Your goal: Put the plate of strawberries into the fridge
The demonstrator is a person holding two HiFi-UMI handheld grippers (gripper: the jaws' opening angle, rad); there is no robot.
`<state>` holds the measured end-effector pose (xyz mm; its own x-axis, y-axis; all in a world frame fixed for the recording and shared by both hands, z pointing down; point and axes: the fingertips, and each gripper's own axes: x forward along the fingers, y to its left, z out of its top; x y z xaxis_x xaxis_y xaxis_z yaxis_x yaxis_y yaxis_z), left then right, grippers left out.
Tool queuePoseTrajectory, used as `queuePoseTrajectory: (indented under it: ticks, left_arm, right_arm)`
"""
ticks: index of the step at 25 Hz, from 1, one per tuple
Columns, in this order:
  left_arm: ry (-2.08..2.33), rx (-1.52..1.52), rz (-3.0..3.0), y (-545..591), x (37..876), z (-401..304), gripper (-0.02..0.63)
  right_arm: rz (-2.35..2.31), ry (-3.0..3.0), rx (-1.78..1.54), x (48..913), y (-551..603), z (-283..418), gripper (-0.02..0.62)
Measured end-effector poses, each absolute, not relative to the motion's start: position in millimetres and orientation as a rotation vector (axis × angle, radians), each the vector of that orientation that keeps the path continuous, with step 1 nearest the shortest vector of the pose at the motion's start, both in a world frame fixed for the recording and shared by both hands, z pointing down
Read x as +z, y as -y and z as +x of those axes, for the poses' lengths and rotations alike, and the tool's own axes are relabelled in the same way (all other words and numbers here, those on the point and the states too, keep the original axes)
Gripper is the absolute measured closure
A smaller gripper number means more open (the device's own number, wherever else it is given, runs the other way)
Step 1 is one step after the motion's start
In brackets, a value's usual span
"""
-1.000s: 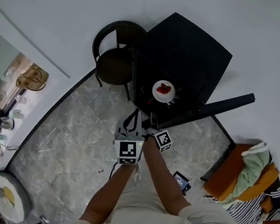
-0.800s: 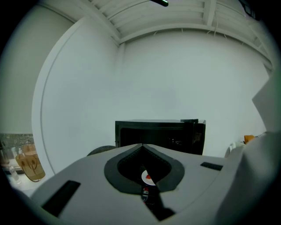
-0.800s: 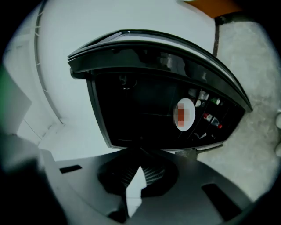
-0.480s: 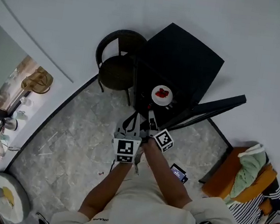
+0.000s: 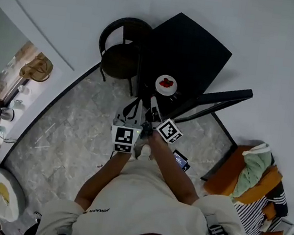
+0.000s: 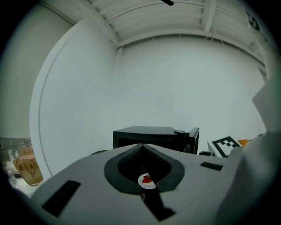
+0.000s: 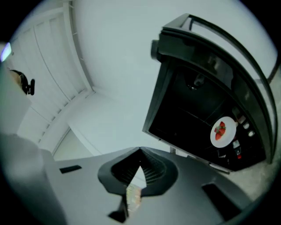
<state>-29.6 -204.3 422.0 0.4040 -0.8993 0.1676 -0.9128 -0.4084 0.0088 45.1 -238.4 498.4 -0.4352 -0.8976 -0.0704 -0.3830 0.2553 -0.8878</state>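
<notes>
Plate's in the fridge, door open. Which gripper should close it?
Right, likely: the door hangs open on that side, nearer the right gripper; the left gripper sits farther off. Both are shut and empty.

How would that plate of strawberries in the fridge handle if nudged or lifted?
The plate looks rigid and smooth, so it would probably slide rather than bend. The strawberries lie loose on top and might roll off if it tilts.
</notes>
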Motion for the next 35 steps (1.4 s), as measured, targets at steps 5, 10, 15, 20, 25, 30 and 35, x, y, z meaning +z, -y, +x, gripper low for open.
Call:
queuePoseTrajectory:
  ticks: [5,10,15,20,25,30,35]
  left_arm:
    - [1.645,0.200,2.560,201,414,-33,0.604]
    - [1.648,0.194,2.570,205,409,-36,0.604]
    - [1.662,0.166,2.587,208,397,-39,0.604]
    - [1.670,0.145,2.589,212,394,-44,0.604]
    - [1.665,0.129,2.583,211,393,-47,0.604]
    - [1.672,0.109,2.588,211,388,-49,0.604]
    - [1.669,0.103,2.595,208,389,-45,0.604]
  right_arm:
    - [-1.151,-2.129,-0.998,467,234,31,0.583]
    - [-1.149,-2.273,-0.854,439,233,21,0.583]
    - [-1.176,-2.387,-0.744,421,233,14,0.583]
    - [-1.186,-2.484,-0.651,410,231,5,0.583]
    - [-1.251,-2.640,-0.436,397,223,-3,0.583]
    - [-1.286,-2.726,-0.273,391,218,-11,0.583]
    - [-1.301,-2.791,-0.147,387,208,-14,0.583]
